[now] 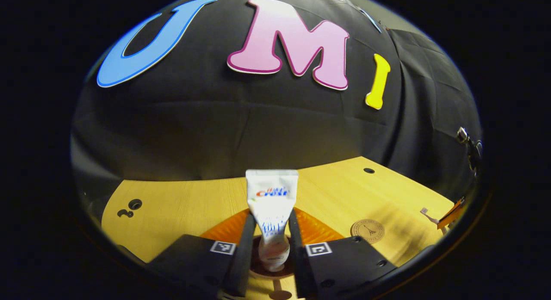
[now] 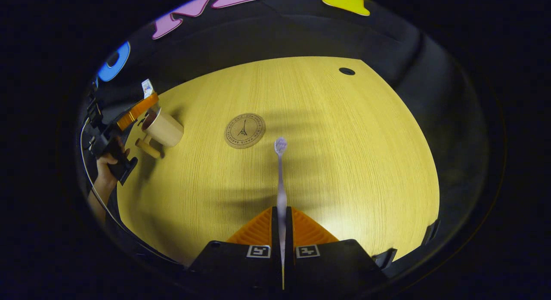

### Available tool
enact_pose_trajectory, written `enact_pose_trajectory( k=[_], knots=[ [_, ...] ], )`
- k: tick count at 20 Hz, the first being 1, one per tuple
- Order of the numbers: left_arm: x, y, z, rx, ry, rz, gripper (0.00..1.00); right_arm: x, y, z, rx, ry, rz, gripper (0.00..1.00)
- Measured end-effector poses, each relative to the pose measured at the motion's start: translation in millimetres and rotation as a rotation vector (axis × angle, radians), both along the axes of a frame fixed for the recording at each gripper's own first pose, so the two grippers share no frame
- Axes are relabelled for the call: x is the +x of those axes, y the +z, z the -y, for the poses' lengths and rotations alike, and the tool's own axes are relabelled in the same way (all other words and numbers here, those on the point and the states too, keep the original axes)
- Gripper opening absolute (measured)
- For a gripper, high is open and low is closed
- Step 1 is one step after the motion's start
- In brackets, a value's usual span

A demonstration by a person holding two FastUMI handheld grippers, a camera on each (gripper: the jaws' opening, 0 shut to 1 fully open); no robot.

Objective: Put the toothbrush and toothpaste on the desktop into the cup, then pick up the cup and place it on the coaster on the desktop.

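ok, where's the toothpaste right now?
In the left gripper view the toothpaste stands upright between the left gripper's fingers, cap down over the cup; the right gripper view shows it at far left.

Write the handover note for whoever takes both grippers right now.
Left gripper: shut on the toothpaste, cap end down over the cup mouth, not yet released.
Right gripper: shut on the toothbrush, bristle end pointing forward above the desktop.
Coaster: bare, on the desktop, right of the cup in the right gripper view.
Done: both items picked up.
Left: drop the toothpaste in, add the toothbrush, move the cup onto the coaster.
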State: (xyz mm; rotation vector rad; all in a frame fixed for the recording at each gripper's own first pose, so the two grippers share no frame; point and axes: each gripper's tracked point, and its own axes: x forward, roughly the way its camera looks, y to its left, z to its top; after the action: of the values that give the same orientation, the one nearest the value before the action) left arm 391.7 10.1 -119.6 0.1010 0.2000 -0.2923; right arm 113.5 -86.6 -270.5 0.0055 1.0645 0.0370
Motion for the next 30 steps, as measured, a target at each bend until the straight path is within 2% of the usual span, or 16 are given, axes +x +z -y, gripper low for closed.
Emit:
enact_pose_trajectory(
  k=[5,6,7,12,20,25,27,30],
  knots=[
    [-28,11,-23,0.031,0.059,0.01,0.8,19,18,-25,0.013,0.044,0.07,0.06],
    [-40,17,-30,0.038,0.079,0.015,0.94,27,28,-33,0.014,0.064,0.104,0.06],
    [-48,19,-35,0.038,0.098,0.02,1.0,34,39,-42,0.021,0.082,0.137,0.06],
    [-117,19,-48,0.021,0.153,0.007,1.0,74,96,-92,0.099,0.147,0.305,0.06],
    [-213,16,-46,-0.052,0.214,-0.03,1.0,112,131,-176,0.164,0.288,0.429,0.06],
    [-239,21,-54,-0.098,0.248,-0.03,1.0,139,150,-235,0.234,0.336,0.546,0.06],
    [-242,20,-61,-0.109,0.264,-0.041,1.0,155,153,-250,0.254,0.324,0.608,0.06],
    [-246,37,-70,-0.181,0.294,-0.02,1.0,175,151,-266,0.278,0.297,0.678,0.06]
  ],
)
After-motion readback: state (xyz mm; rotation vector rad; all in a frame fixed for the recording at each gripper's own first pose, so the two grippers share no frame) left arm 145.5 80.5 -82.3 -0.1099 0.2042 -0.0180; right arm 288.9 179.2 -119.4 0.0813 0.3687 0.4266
